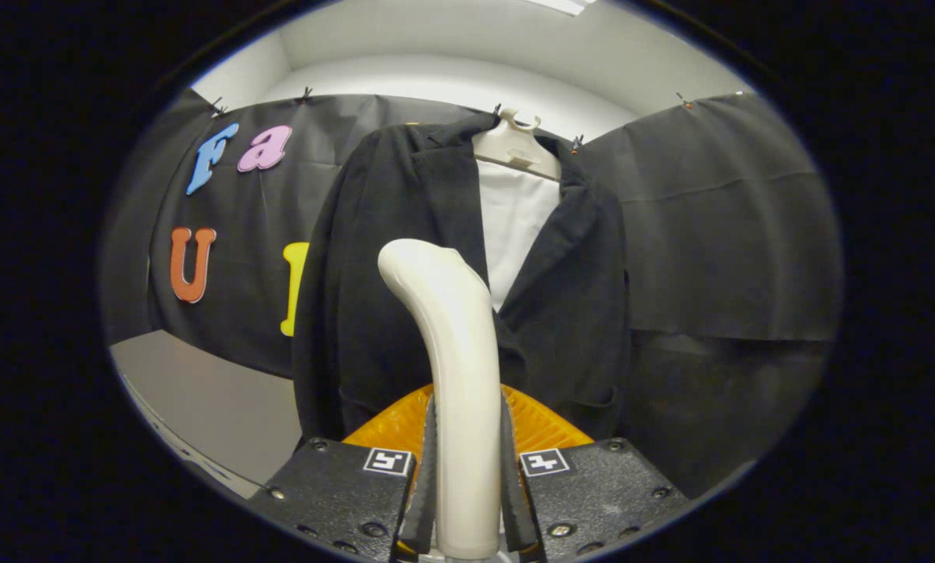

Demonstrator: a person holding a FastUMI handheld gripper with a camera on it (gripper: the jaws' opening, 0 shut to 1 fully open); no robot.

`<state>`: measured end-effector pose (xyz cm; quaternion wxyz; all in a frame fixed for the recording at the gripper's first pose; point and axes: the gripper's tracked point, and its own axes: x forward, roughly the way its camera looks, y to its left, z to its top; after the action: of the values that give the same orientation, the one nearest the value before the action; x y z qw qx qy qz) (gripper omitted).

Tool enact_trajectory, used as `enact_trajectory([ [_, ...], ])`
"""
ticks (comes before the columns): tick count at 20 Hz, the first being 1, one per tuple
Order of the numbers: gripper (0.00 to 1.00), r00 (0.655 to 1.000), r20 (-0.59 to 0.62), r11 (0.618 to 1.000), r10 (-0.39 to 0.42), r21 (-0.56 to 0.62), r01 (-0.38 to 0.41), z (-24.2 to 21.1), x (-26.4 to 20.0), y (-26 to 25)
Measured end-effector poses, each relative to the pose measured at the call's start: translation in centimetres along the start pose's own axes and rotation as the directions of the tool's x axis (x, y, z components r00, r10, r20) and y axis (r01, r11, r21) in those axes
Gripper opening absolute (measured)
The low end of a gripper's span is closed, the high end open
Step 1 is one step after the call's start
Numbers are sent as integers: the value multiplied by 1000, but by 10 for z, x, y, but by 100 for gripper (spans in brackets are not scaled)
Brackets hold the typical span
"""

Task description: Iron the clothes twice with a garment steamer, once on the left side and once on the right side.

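Note:
A cream garment steamer [452, 352] stands upright between my fingers, its curved head bending toward the clothes. My gripper [467, 477] is shut on the steamer's handle, both pads pressing its sides. Beyond it hangs a black jacket [389, 274] on a pale hanger [514, 148], with a white lining or shirt [514, 219] showing in the open front. The steamer's head is in front of the jacket's left panel, near the lapel; whether it touches the cloth I cannot tell.
The booth's black cloth wall [718, 234] hangs behind and to both sides of the jacket. A grey table surface [202, 399] lies low on the left. An orange ribbed part [546, 426] sits just behind my fingers.

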<state>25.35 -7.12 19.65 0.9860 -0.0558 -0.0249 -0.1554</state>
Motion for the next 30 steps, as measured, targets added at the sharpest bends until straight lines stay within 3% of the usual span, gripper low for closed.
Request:
enact_trajectory([
  [18, 37, 980, -197, 997, -31, -75, 17, -108, -10, -3],
  [30, 37, 938, -344, 992, -44, -129, -1, -188, -18, -2],
])
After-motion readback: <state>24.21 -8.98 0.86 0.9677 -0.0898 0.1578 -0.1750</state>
